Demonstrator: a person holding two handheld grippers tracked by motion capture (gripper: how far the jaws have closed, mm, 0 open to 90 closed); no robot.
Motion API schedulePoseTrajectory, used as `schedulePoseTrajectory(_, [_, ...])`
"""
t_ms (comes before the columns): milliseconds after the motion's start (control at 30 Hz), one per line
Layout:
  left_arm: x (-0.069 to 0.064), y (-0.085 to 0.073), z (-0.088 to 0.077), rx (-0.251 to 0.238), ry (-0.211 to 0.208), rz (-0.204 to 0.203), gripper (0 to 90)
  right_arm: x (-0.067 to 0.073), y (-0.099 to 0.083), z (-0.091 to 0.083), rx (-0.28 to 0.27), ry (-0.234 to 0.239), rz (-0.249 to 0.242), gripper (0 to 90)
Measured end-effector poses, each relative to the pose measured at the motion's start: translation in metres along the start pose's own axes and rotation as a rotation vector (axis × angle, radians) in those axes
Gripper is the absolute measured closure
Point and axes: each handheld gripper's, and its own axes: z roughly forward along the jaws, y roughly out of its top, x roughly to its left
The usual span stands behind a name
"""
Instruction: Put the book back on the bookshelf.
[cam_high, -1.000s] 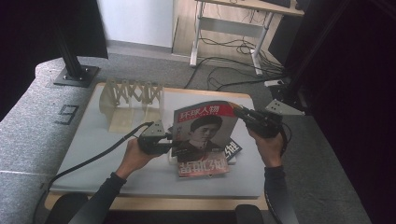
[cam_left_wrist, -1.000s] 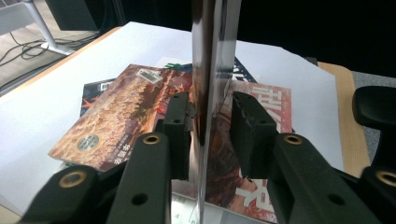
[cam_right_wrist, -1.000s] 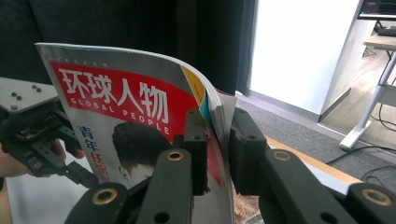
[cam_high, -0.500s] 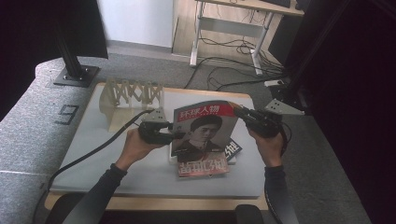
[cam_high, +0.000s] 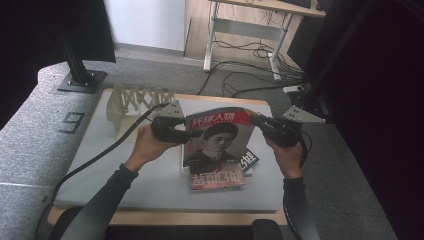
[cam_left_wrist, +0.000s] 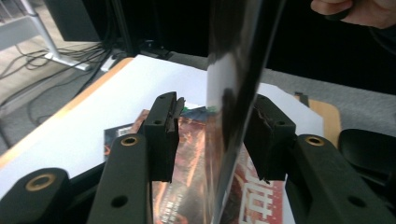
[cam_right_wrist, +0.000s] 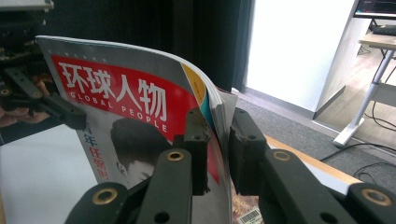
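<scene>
A: Left to right, what bounds the work?

B: At the left of the high view the worktop (cam_high: 90, 165) has bare grey surface from its left edge up to the middle. A pale lattice rack (cam_high: 131, 100) stands at its upper left, near the back edge. Centre frame, a magazine stack (cam_high: 220, 176) lies flat. To the right of the stack there is only a narrow strip of surface before the right edge, with dark carpet beyond.

A: And the raised magazine?

B: The raised magazine (cam_high: 217, 140) stands nearly upright above the stack, centre frame, red title band on top. Its lower edge hangs just over the stack.

A: Who grips it?

B: The right gripper (cam_high: 257, 120), right of centre, has its fingers (cam_right_wrist: 198, 140) clamped on the magazine's upper right corner. The left gripper (cam_high: 184, 136) sits at the magazine's left edge. In the left gripper view its fingers (cam_left_wrist: 163, 135) stand apart with the glossy page edge between them: the left finger is clear of it, and I cannot tell whether the right one touches.

A: What changed from a second ago?

B: The left hand (cam_high: 145, 147) has come up from low beside the stack to mid-cover height, and its fingers have just been opening. The right hand (cam_high: 287, 157) has kept its place.

A: Poses?

B: Both forearms enter from the bottom edge, angled inward, and both grippers point level at the cover from opposite sides.
</scene>
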Motion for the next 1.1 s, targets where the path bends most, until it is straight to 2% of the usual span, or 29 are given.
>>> schedulePoseTrajectory(233, [0.0, 0.013, 0.0, 0.008, 0.023, 0.011, 61.4, 0.0, 0.0, 0.001, -0.001, -0.005, -0.005, 77.6])
schedulePoseTrajectory(333, [0.001, 0.018, -0.001, 0.002, 0.007, 0.004, 66.2, 0.0, 0.0, 0.001, 0.001, -0.006, -0.008, 77.7])
schedulePoseTrajectory(433, [-0.002, 0.023, -0.001, 0.033, 0.033, 0.026, 78.7, 0.0, 0.0, 0.001, 0.004, -0.007, -0.011, 77.6])
schedulePoseTrajectory(500, [-0.003, 0.025, -0.001, 0.047, 0.033, 0.035, 85.1, 0.001, 0.0, 0.001, 0.007, -0.011, -0.015, 77.5])
schedulePoseTrajectory(800, [-0.002, 0.026, -0.002, 0.06, 0.027, 0.043, 86.2, -0.002, -0.012, 0.0, 0.034, -0.034, -0.005, 73.5])
schedulePoseTrajectory(1100, [-0.002, 0.025, -0.002, 0.062, 0.032, 0.044, 86.3, -0.008, -0.038, 0.002, 0.085, -0.074, 0.023, 60.5])
